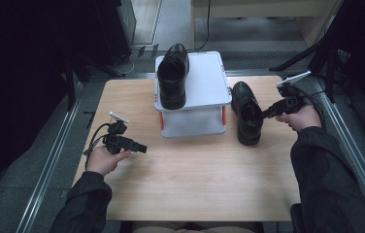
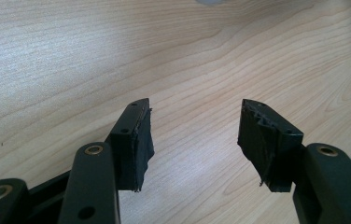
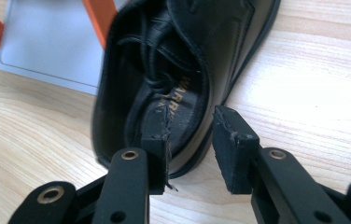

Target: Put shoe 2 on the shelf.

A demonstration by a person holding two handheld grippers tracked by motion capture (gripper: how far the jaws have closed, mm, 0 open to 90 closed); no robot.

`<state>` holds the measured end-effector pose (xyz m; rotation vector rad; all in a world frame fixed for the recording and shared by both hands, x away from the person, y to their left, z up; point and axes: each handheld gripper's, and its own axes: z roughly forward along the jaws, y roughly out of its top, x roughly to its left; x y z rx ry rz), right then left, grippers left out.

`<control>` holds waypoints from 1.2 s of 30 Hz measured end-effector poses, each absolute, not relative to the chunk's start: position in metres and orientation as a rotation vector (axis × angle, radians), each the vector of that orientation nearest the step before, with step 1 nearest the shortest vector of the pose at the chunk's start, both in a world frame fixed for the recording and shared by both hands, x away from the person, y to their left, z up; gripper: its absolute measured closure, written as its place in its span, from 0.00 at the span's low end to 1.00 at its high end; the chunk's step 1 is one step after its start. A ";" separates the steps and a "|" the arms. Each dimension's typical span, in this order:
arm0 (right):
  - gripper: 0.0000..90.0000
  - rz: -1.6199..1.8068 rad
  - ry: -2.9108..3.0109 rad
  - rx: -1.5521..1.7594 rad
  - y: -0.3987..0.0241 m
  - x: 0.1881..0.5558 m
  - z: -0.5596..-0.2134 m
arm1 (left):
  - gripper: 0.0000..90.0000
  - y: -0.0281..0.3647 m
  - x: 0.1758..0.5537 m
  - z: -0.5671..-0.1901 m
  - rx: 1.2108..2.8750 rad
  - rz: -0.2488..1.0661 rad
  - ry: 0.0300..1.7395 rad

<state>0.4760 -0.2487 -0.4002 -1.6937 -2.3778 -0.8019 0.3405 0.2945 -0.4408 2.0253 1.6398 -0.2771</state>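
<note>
The shoe [image 3: 164, 70] beside the rack is running off the top of the right gripper view, toe unseen. Its insole lettering is reading perhaps "WARR", partly hidden behind the right tool [image 3: 190, 135]. The rack's lower shelf [image 1: 192, 124] is lying mostly hidden under the top one.

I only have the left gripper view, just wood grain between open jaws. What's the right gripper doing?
Observer: The right gripper straddles the side wall of a black shoe lying on the table, one jaw inside the opening, one outside.
Operator: Closed on it?
Observer: Not yet; in the right gripper view a gap shows between the jaws and the leather.
Operator: Anything else out there?
Observer: A second black shoe sits on top of a small white rack.
</note>
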 end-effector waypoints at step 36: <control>0.93 -0.584 -2.210 -1.966 -0.227 0.513 -0.445 | 0.49 0.300 0.341 -0.442 2.001 -0.287 1.645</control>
